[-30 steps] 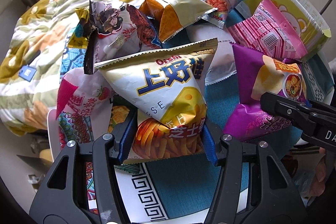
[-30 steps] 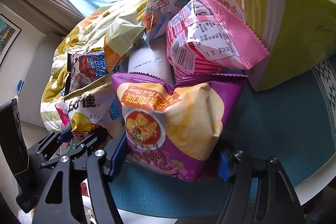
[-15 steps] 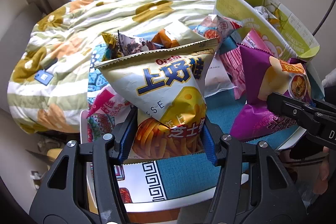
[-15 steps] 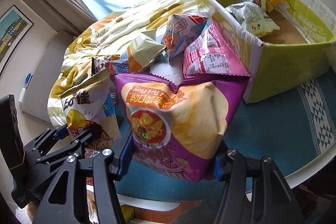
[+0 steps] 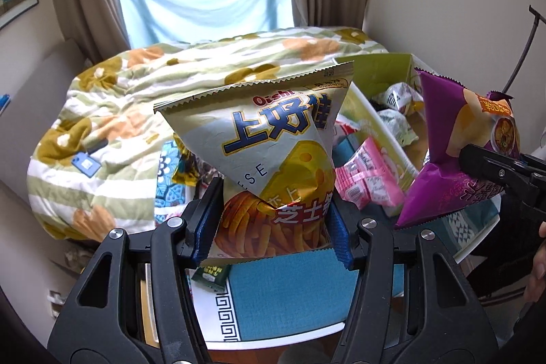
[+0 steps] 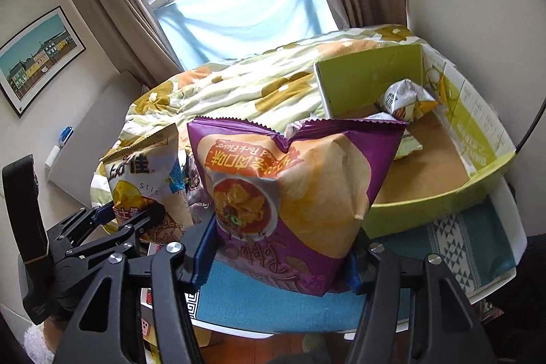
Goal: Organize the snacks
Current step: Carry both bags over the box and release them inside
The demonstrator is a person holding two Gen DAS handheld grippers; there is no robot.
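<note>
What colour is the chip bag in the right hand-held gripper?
Purple bag, with orange banner; clearest in the right wrist view.

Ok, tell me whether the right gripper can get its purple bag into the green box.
Probably yes: the right gripper holds the purple bag lifted, and the green box just beyond is open-topped with bare floor.

Cheese bag (image 5: 273, 166) left of chip bag (image 5: 457, 152); box (image 6: 443, 200) behind

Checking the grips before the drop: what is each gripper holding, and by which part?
Left gripper: cheese snack bag, pinched across its lower end. Right gripper: purple chip bag, upside down, gripped near its lower end.
</note>
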